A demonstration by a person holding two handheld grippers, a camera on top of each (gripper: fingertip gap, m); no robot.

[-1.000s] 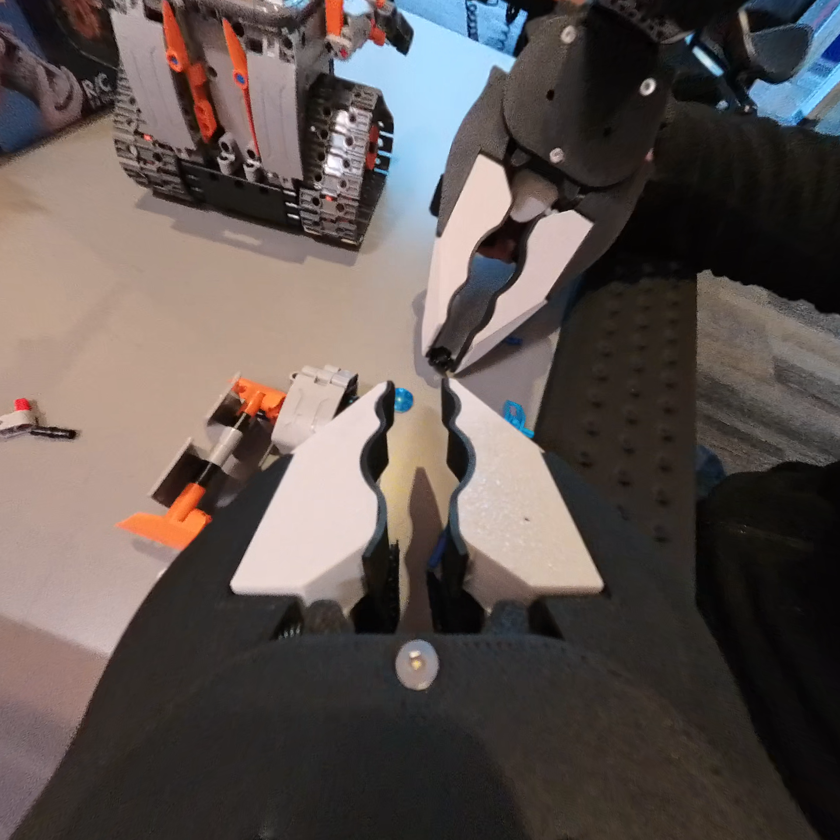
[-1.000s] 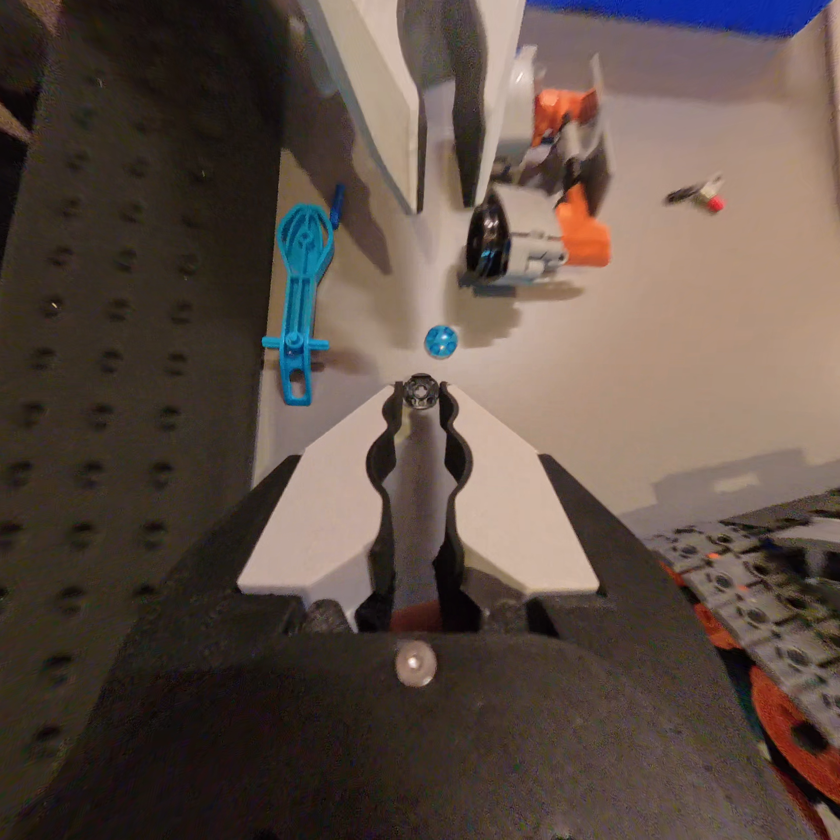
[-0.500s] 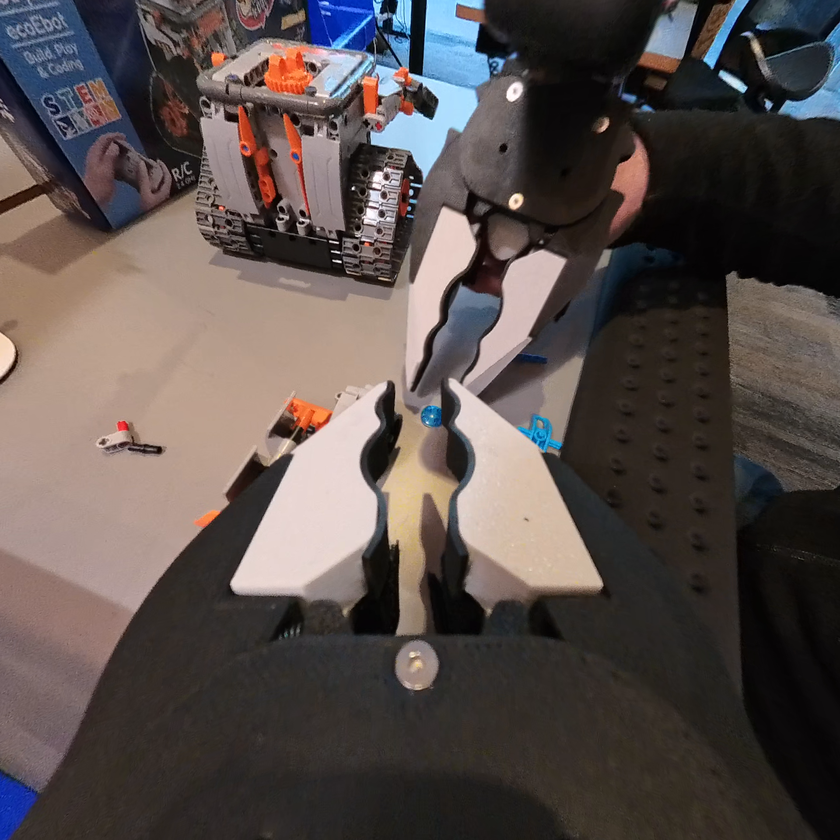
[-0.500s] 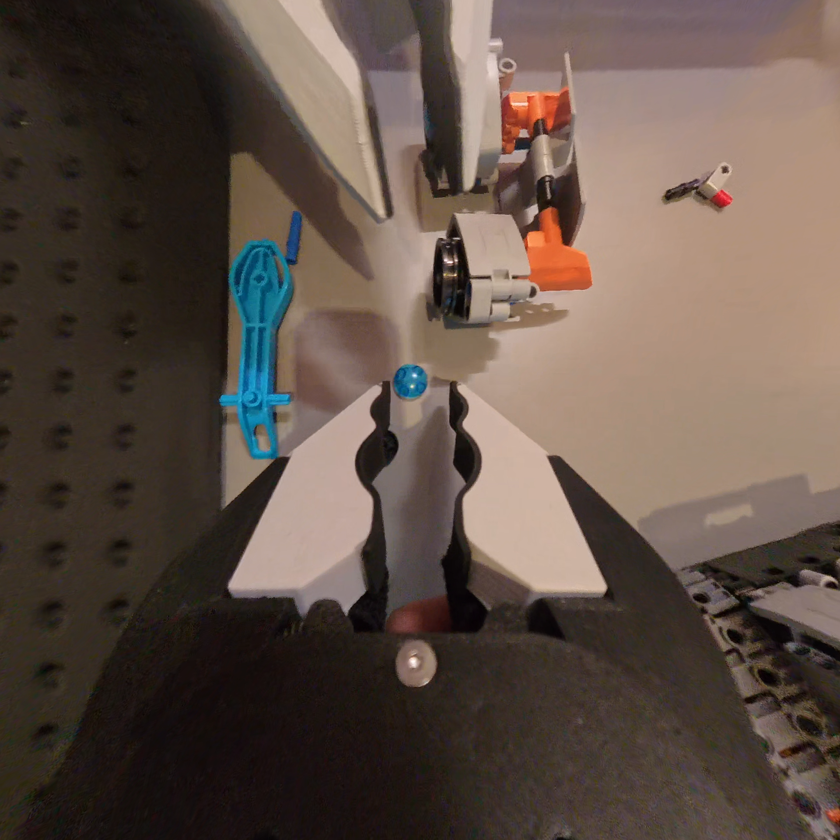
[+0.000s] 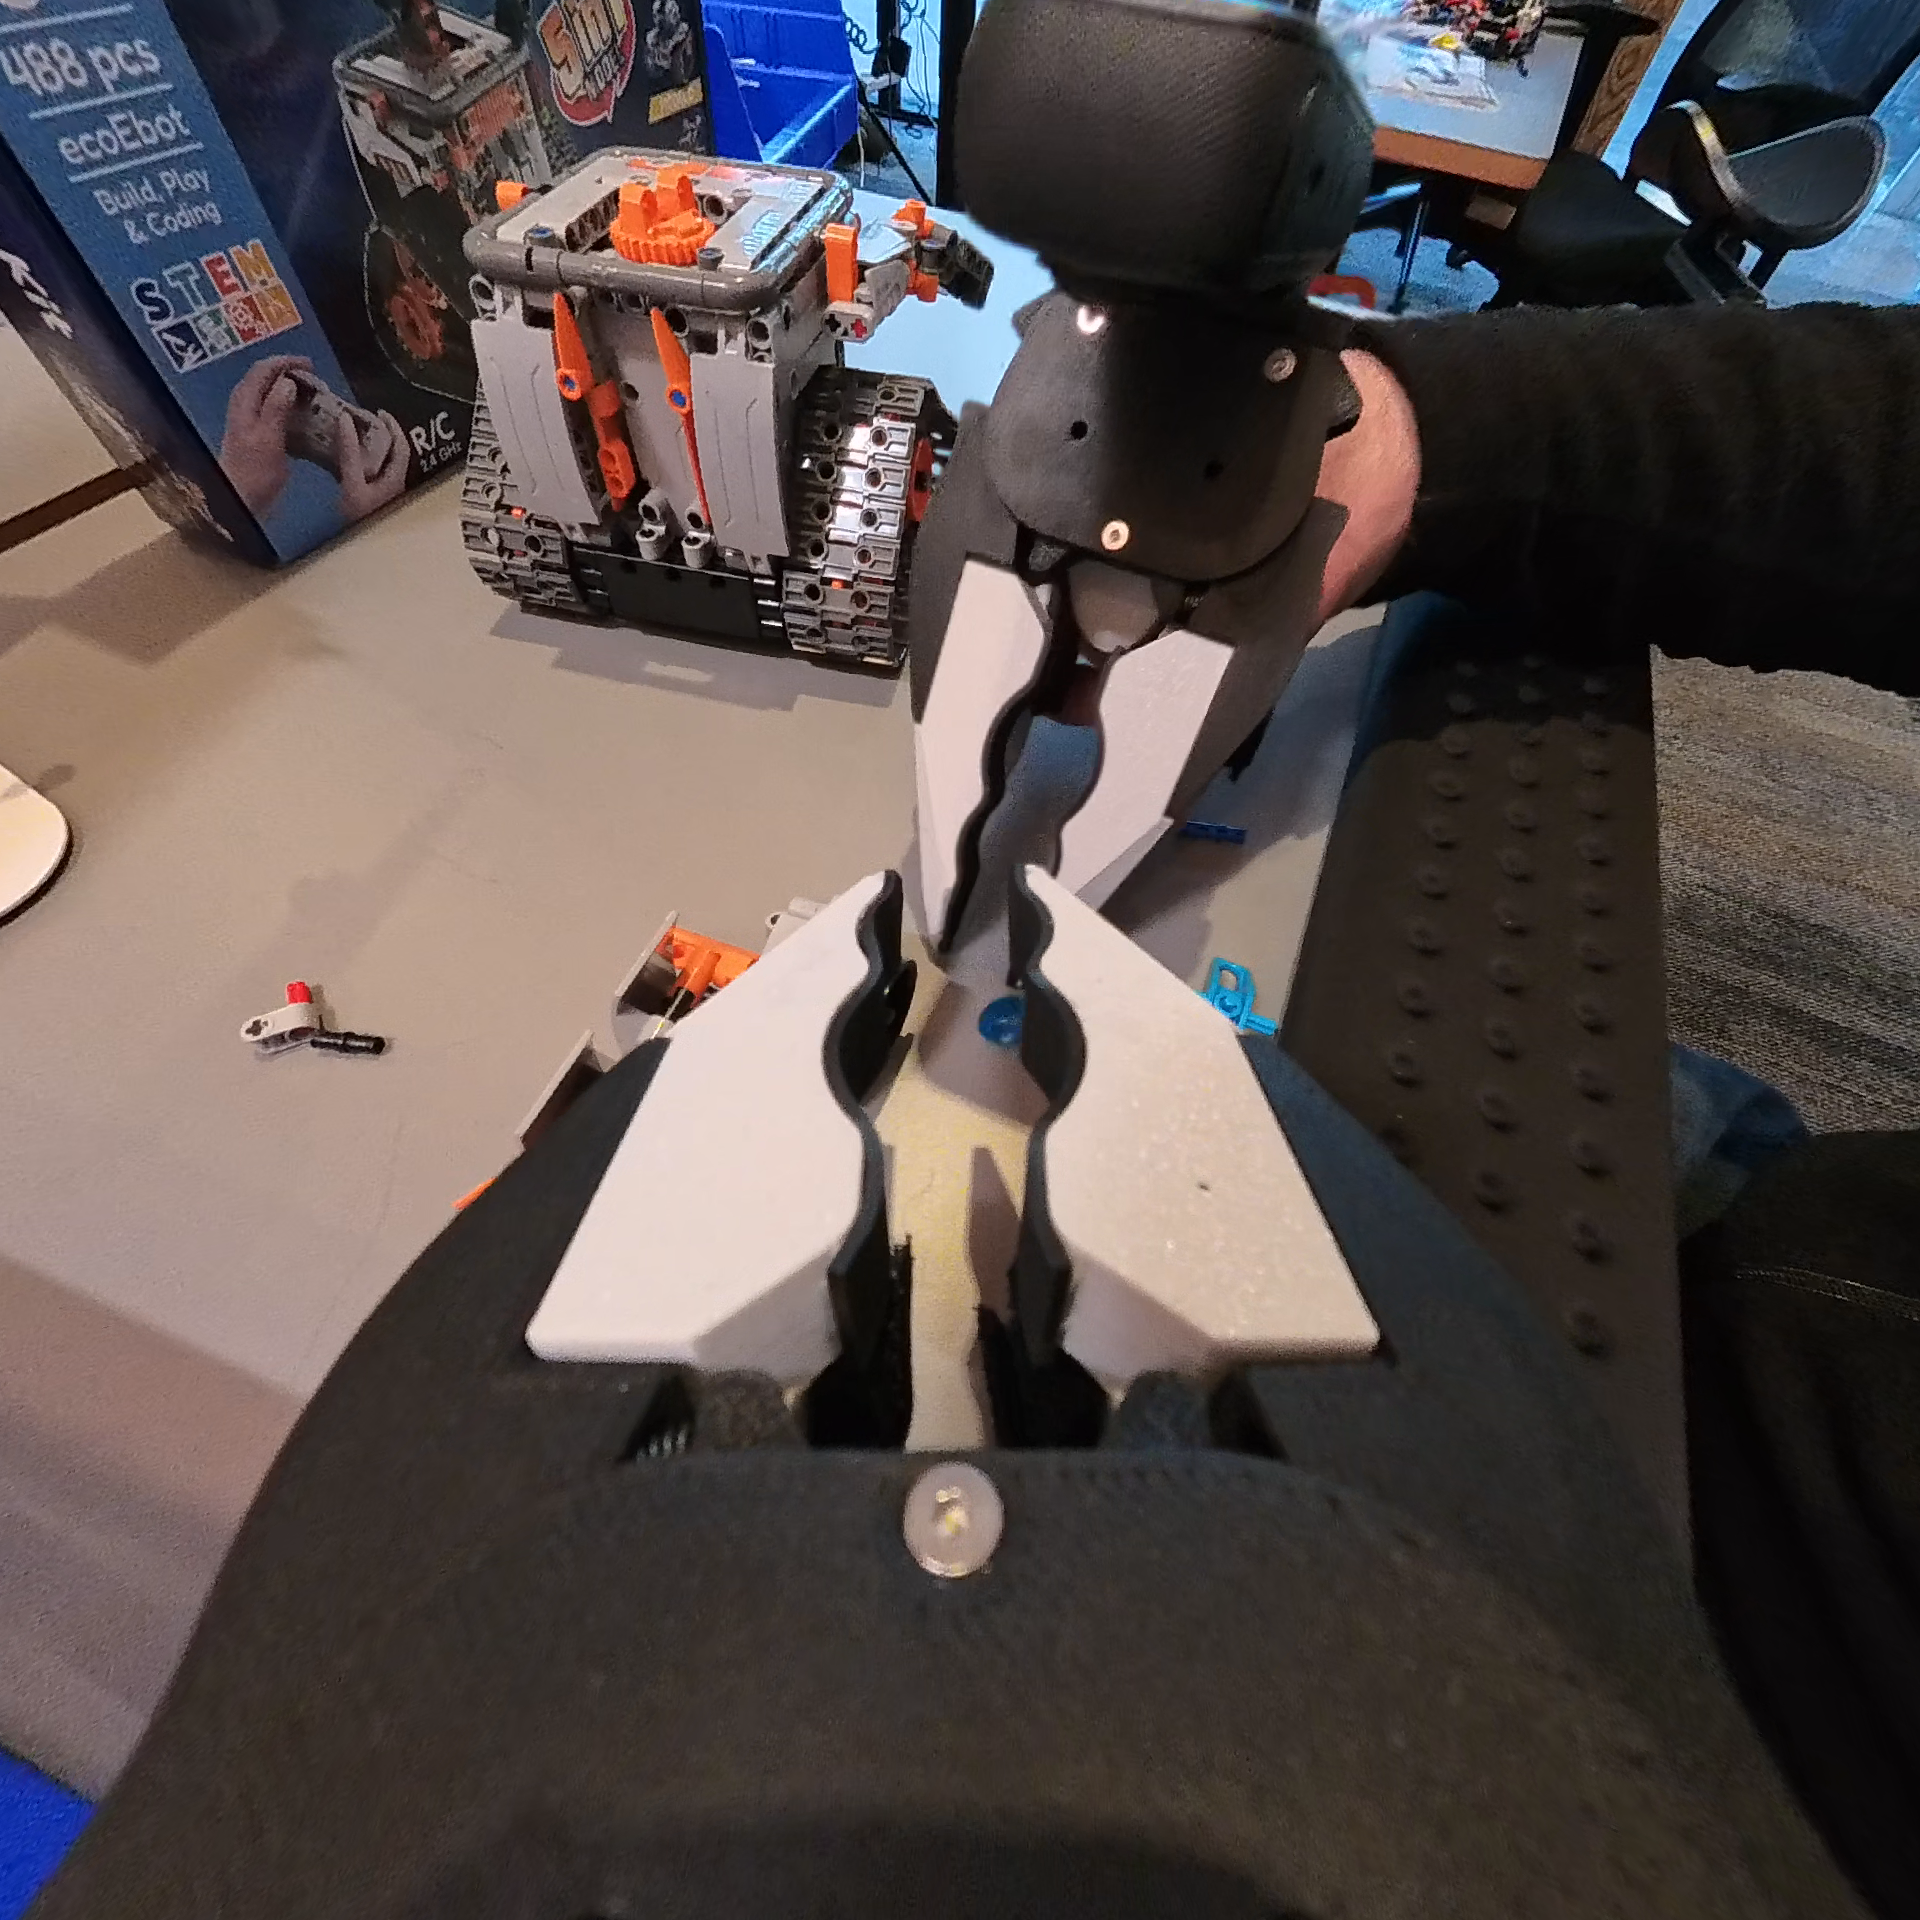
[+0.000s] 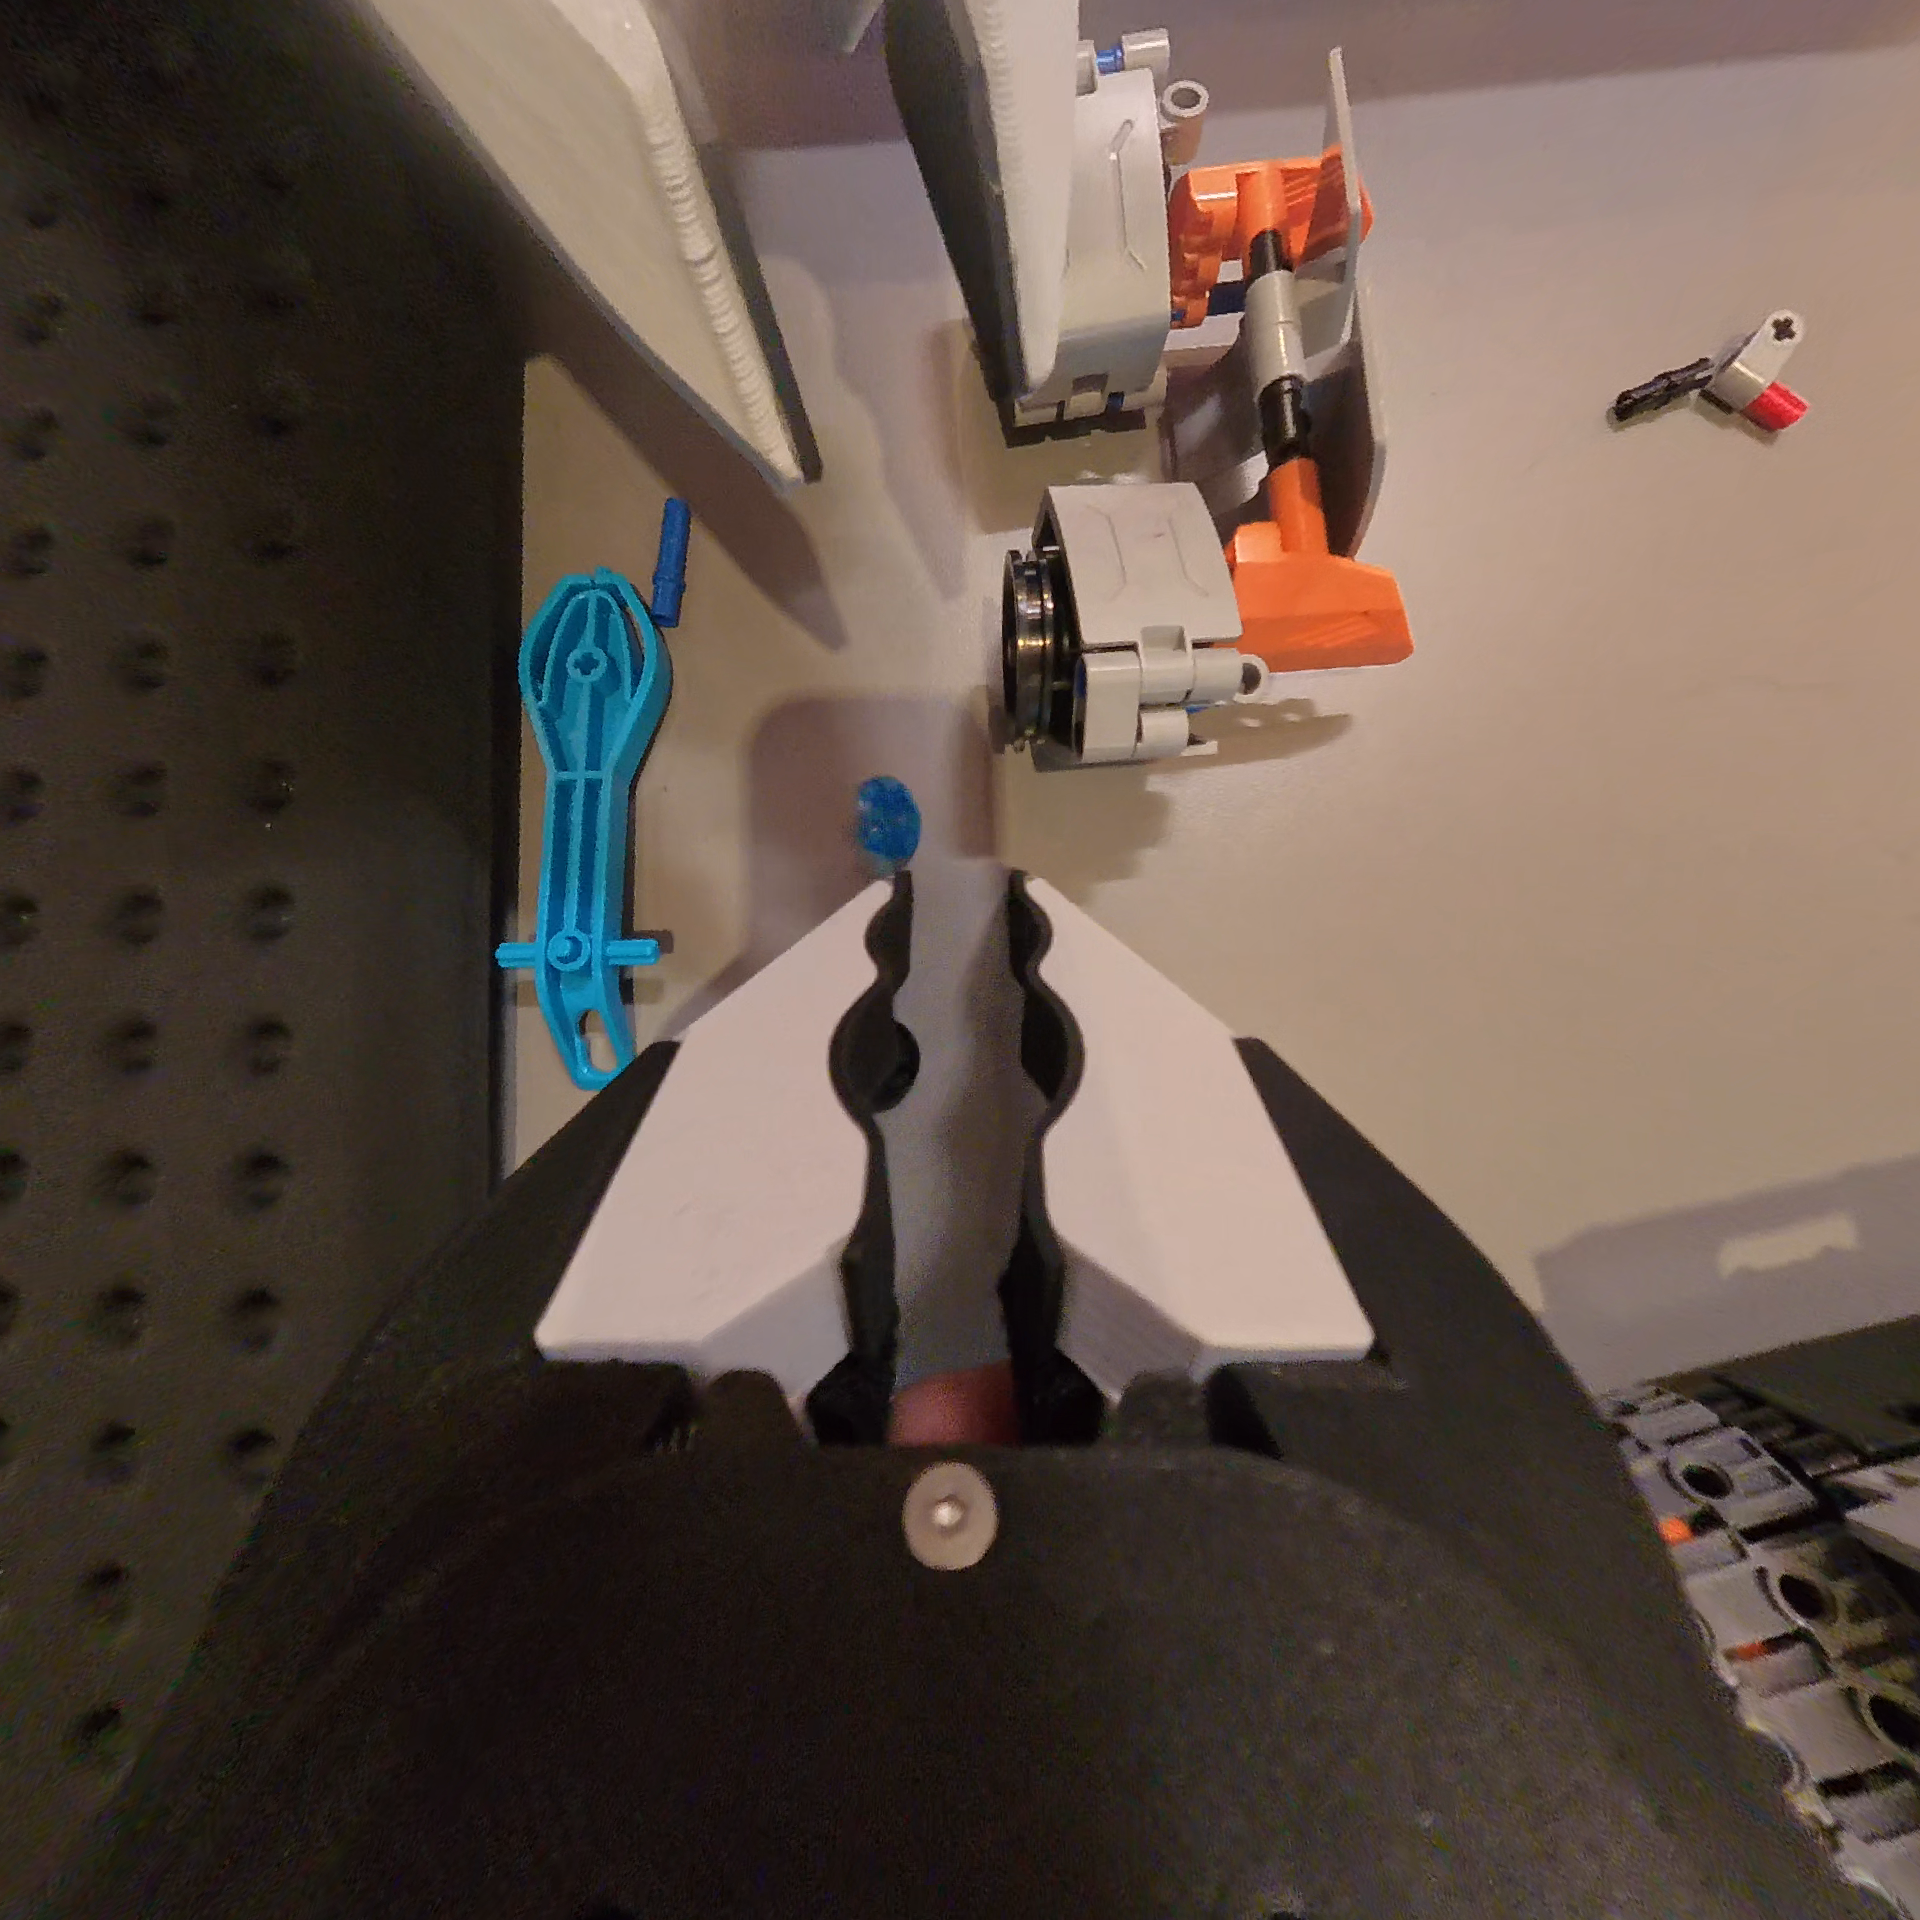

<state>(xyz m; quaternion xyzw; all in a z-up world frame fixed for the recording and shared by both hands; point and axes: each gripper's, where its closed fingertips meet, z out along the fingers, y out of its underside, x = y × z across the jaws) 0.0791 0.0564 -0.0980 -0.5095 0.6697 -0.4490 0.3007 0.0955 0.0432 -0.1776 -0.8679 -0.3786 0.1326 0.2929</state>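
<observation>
A small blue round stud [image 6: 886, 821] lies on the grey table just ahead of my right gripper [image 6: 958, 883], a little left of its tips. The right gripper is open and empty, pointing down at the table. My left gripper [image 5: 956, 894] is open and empty too, facing the right gripper [image 5: 1008, 894] tip to tip, with the blue stud [image 5: 1000, 1020] seen between its fingers. The left gripper [image 6: 904, 436] shows at the top of the right wrist view. A grey, black and orange brick assembly [image 6: 1132, 623] lies right of the stud.
A turquoise brick separator [image 6: 582, 790] and a small blue pin [image 6: 670, 561] lie by a black studded mat [image 6: 208, 727]. A grey-red-black pin piece [image 5: 301, 1029] lies to the left. A tracked grey-orange robot model [image 5: 686, 416] and a blue box [image 5: 156, 260] stand behind. My right tips are roughly 6 cm from the turquoise brick separator [image 6: 582, 790].
The right gripper opened; the small black round piece it pinched at its tips no longer shows. Both grippers rose and drew back, so more of the table shows.
</observation>
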